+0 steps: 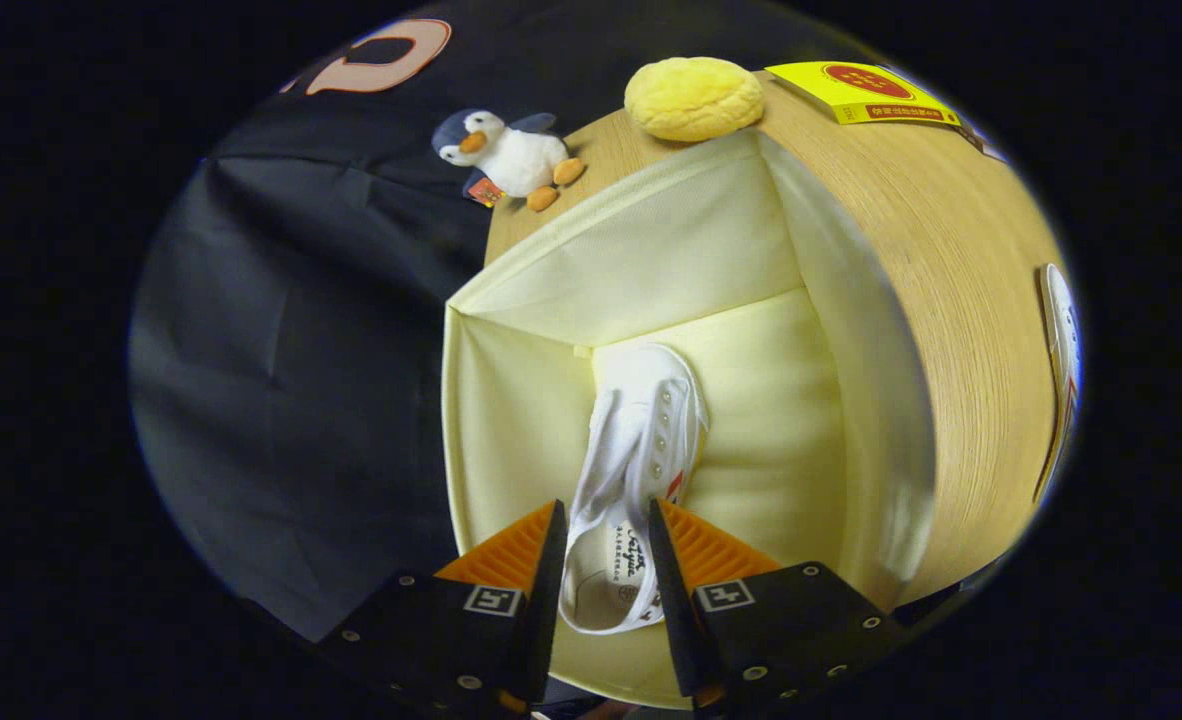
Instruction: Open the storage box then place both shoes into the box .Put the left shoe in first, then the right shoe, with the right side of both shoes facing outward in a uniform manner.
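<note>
The pale yellow fabric storage box [651,240] stands open on the wooden table, and I look down into it. A white canvas shoe [641,430] is inside the box with its toe towards the far wall. Its heel opening sits between my fingers. My gripper [606,505] is shut on the shoe, one finger pressing each side of the heel collar. The shoe hangs close to the box floor; whether it touches I cannot tell. A second white shoe [1061,370] lies on the table beyond the box's right wall, partly cut off.
The wooden table [951,300] runs along the right of the box. Behind the box lie a penguin plush [506,155], a round yellow plush bun [693,97] and a yellow booklet [866,92]. Black cloth hangs left of the box.
</note>
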Demonstrator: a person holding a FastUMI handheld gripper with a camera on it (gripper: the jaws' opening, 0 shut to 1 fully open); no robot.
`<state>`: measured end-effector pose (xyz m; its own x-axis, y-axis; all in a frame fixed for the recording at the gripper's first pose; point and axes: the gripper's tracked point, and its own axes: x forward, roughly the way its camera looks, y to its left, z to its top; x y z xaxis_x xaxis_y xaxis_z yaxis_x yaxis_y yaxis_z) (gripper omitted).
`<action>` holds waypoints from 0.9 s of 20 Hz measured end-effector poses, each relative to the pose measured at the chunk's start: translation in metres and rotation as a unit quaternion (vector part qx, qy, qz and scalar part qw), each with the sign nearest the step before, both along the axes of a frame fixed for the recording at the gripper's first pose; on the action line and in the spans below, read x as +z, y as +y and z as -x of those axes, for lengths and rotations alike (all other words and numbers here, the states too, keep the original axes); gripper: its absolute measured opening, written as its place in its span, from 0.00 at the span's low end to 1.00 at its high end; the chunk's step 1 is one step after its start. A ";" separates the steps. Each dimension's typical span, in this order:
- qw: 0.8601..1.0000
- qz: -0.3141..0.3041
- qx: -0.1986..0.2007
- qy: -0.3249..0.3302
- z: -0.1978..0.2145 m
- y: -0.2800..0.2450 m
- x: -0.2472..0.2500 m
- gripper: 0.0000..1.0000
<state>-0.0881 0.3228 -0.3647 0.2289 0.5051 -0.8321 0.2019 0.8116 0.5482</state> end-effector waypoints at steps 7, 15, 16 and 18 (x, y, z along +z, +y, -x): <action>0.992 -0.032 -0.010 -0.123 0.002 -0.091 0.062 0.70; 0.969 0.182 -0.044 -0.158 0.050 -0.300 0.020 0.87; 0.967 0.200 -0.049 -0.148 0.061 -0.319 0.013 0.87; 0.962 0.233 -0.058 -0.132 0.081 -0.358 -0.003 0.87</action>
